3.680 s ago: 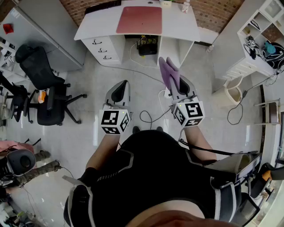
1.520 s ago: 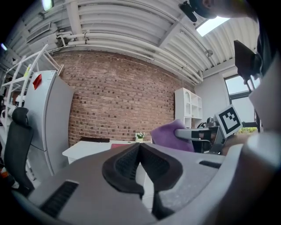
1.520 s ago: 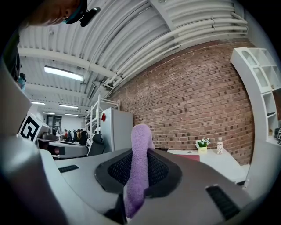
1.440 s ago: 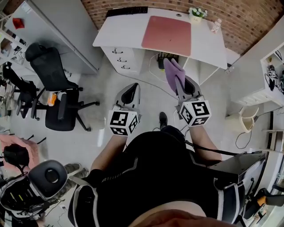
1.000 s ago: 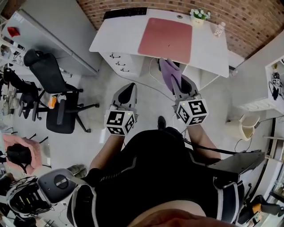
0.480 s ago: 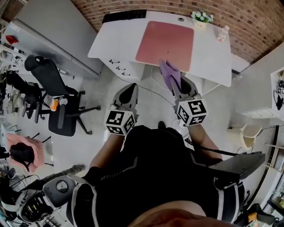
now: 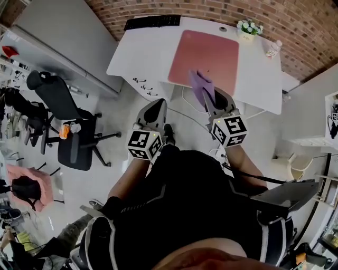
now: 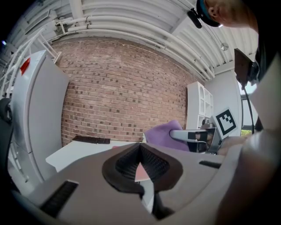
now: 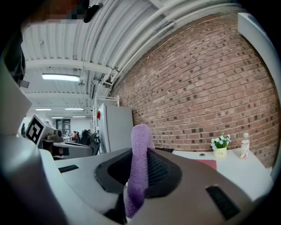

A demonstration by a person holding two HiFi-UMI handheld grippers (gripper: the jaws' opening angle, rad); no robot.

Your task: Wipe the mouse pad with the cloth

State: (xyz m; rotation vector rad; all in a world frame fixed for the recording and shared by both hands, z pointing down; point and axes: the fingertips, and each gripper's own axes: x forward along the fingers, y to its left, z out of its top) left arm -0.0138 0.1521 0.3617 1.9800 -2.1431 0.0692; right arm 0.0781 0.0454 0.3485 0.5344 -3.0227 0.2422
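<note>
Item: purple cloth (image 7: 199, 83). Pinched between the right tongs (image 7: 208, 100), whose jaws are pressed onto it. It stands up out of them as a folded strip. Seen from above, its far end overlaps the near edge of the mouse pad; whether it touches cannot be told.

Item: mouse pad (image 7: 208, 52). Pink, rectangular, lying flat on the white table (image 7: 142, 50), right of centre.

Item: left tongs (image 7: 158, 103). Jaws pressed together, nothing between them. Held level with the right tongs, to their left and near of the table's front edge.

Item: other things on the table. Black keyboard (image 7: 153, 21) at the far left edge; small flower pot (image 7: 249, 27) at the far right; small bottle (image 7: 273, 50) further right.

Item: surroundings. Brick wall (image 7: 274, 16) behind the table; black office chair (image 7: 74, 126) on the floor to the left.
</note>
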